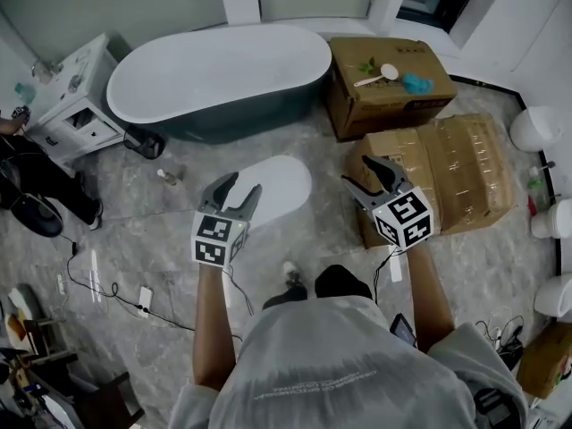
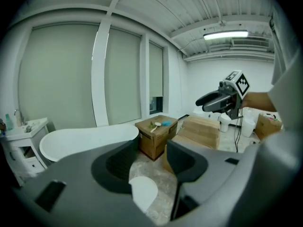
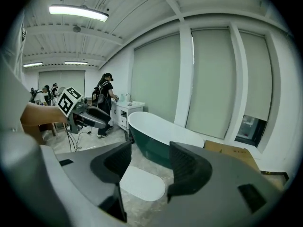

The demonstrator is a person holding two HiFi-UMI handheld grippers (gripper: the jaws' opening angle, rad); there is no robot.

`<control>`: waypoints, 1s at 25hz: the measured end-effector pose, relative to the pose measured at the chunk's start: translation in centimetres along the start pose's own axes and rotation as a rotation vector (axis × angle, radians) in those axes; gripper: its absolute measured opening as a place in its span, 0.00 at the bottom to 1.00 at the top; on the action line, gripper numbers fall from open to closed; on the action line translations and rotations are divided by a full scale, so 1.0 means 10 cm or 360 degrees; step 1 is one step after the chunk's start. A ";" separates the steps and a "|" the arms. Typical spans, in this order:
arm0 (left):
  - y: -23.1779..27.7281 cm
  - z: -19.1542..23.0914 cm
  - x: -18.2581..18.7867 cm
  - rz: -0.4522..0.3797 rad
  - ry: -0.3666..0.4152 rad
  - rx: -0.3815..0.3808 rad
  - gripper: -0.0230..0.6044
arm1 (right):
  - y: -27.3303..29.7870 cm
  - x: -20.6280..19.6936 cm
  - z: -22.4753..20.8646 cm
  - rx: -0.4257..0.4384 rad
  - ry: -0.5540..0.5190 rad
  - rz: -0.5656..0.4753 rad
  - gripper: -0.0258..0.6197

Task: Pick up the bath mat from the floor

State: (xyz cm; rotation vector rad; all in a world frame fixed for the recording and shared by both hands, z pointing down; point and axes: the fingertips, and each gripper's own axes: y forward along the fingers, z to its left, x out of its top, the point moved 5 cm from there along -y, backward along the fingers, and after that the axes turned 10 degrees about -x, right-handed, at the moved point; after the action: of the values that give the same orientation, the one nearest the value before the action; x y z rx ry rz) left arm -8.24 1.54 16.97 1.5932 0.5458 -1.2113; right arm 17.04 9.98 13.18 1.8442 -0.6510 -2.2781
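Observation:
A white oval bath mat [image 1: 273, 186] lies flat on the grey marble floor in front of the bathtub. My left gripper [image 1: 234, 192] hovers high over the mat's left part, open, nothing between its jaws. My right gripper [image 1: 369, 178] hangs to the mat's right, over the cardboard boxes, open and empty too. The left gripper view shows the mat [image 2: 143, 194] far below between the jaws, and the right gripper [image 2: 208, 100] off to the right. From the right gripper view the mat [image 3: 142, 183] lies below the jaws, with the left gripper [image 3: 97, 118] at the left.
A dark green bathtub [image 1: 214, 83] with white inside stands behind the mat. Cardboard boxes [image 1: 447, 172] sit at the right, another [image 1: 384, 83] behind them. A white vanity [image 1: 67, 105] stands at the left. Cables [image 1: 116, 298] trail on the floor. White fixtures [image 1: 536, 128] line the right wall.

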 end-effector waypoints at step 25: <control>1.97 1.20 -1.39 0.0690 -0.0722 -0.0155 0.38 | 2.84 -1.48 -1.25 0.0159 0.0245 0.0680 0.42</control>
State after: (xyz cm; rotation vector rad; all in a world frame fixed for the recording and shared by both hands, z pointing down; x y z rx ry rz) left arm -2.93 -13.81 38.49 1.2161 -0.0339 -1.1392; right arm 28.05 -13.06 36.21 1.6968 -1.0332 -1.8429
